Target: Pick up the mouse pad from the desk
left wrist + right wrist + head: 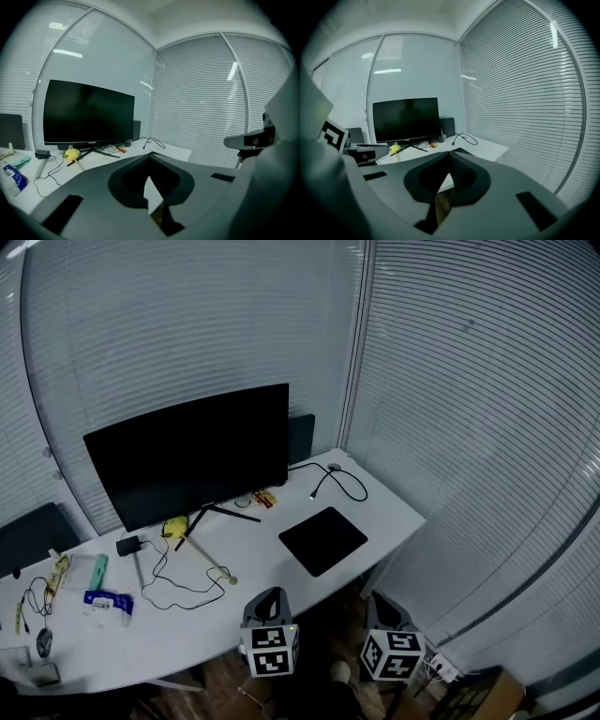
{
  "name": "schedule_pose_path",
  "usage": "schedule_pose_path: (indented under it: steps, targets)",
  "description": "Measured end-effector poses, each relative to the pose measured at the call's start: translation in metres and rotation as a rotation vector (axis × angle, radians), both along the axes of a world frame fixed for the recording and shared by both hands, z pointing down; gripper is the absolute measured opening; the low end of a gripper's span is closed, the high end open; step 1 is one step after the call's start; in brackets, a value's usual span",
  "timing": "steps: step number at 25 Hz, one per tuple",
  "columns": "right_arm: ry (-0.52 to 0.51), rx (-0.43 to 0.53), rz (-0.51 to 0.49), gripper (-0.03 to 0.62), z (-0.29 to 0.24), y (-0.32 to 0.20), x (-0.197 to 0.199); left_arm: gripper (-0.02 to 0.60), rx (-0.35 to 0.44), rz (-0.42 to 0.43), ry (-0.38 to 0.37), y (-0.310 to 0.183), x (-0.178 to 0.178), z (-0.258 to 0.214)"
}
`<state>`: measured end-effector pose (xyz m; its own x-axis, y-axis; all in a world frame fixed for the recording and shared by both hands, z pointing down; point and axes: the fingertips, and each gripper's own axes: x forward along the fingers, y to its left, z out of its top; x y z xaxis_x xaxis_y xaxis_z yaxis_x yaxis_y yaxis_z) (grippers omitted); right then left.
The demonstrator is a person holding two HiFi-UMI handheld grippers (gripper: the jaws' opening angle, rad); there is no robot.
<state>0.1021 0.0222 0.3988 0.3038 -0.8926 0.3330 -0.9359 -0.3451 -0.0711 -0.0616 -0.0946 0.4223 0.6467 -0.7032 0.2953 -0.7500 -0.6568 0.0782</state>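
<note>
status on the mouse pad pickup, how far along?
Done: nothing yet. The mouse pad lies flat on the desk, untouched. In hand: nothing. The left gripper and right gripper are both shut and empty, near the desk's front edge, apart from the pad. Left: reach the pad, open a gripper, grip an edge, lift.

Head camera looks down; gripper cameras face the monitor (86,115).

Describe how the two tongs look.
The left tongs and right tongs match: a broad matte grey moulded body narrowing to a pointed tip, a dark oval hollow behind the tip, and a white cube printed with black square markers at the rear.
</note>
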Motion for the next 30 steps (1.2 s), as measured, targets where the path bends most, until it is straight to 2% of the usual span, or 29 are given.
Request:
schedule_pose_path:
  steps: [17, 25, 30]
  targets:
    - [-0.044, 0.028, -0.134, 0.034, -0.005, -0.104, 0.121, 0.008, 0.02, -0.136, -0.054, -0.074, 0.1, -0.01]
    - [-0.079, -0.003, -0.222, 0.034, 0.009, -0.143, 0.164, 0.008, -0.006, -0.233, -0.082, -0.097, 0.132, -0.002]
    - [-0.096, -0.046, -0.291, 0.034, 0.026, -0.165, 0.175, 0.006, -0.045, -0.295, -0.105, -0.104, 0.14, 0.012]
